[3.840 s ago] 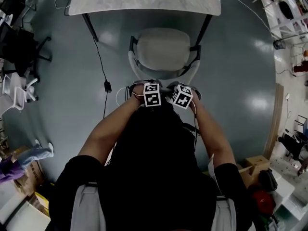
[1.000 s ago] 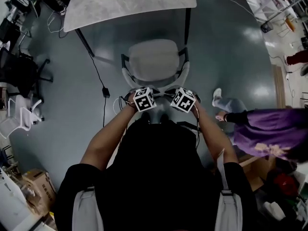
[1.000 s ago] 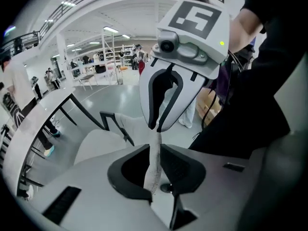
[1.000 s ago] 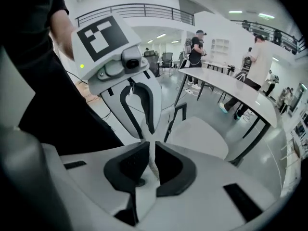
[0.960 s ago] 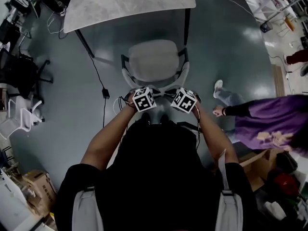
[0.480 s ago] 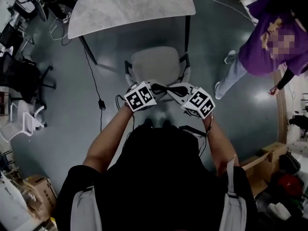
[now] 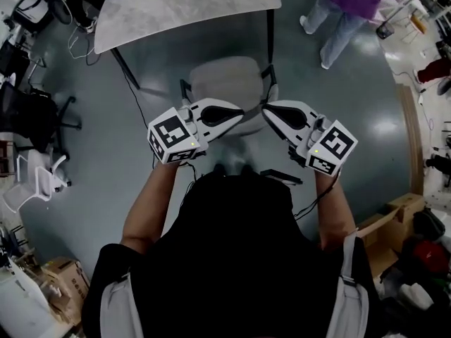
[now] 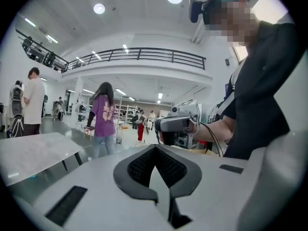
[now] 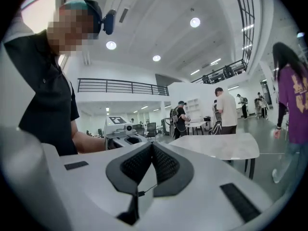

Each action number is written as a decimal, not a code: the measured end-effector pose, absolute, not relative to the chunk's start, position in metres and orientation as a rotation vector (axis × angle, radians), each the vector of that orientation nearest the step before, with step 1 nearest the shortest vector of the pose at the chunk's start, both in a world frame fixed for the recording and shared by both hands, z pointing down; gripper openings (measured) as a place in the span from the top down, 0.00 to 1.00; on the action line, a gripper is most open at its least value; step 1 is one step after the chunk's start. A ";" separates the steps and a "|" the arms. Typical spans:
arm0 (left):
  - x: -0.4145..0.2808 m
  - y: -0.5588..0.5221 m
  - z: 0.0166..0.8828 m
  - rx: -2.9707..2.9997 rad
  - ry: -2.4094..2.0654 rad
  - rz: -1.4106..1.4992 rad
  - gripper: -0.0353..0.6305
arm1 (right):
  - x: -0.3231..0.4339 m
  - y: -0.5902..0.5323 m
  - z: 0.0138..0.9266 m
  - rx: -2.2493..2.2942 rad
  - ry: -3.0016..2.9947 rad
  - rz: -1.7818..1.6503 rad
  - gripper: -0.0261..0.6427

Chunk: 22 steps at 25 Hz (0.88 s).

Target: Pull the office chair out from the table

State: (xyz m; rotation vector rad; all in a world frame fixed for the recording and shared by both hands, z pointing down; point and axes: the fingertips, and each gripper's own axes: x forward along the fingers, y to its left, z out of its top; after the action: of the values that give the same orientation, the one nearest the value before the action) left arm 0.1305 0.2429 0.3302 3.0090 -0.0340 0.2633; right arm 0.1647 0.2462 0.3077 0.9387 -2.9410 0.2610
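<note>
The person wears a black short-sleeved top (image 7: 236, 252) with pale grey straps (image 7: 118, 305) over both shoulders. Each hand carries a smooth white shell, the left gripper (image 7: 242, 113) and the right gripper (image 7: 266, 111) alike, ending in black ribbed pads (image 8: 139, 166). Each bears a cube (image 7: 171, 135) of black-and-white square markers (a small green light glows on one face). A thin black cable (image 8: 210, 134) trails from the right one.

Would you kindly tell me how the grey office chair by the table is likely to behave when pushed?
The office chair would probably glide easily, since the floor looks smooth and glossy; its base is hidden from above. With its dark armrests fixed to a firm-looking frame, it likely moves as one stiff piece. Pushed off-centre, it may swivel.
</note>
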 end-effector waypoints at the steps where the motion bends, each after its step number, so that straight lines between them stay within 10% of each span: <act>1: 0.127 0.246 0.323 3.014 -0.034 0.242 0.93 | 0.166 0.251 0.303 0.946 -2.950 0.247 0.93; 22: 0.115 0.287 0.312 2.943 0.073 0.126 0.93 | 0.132 0.270 0.305 0.891 -2.957 0.173 0.93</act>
State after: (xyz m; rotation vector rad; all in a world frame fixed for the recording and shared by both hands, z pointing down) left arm 0.1151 0.2869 0.3116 2.9428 0.0725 0.1257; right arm 0.1324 0.2699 0.3053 0.8907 -2.9568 0.1728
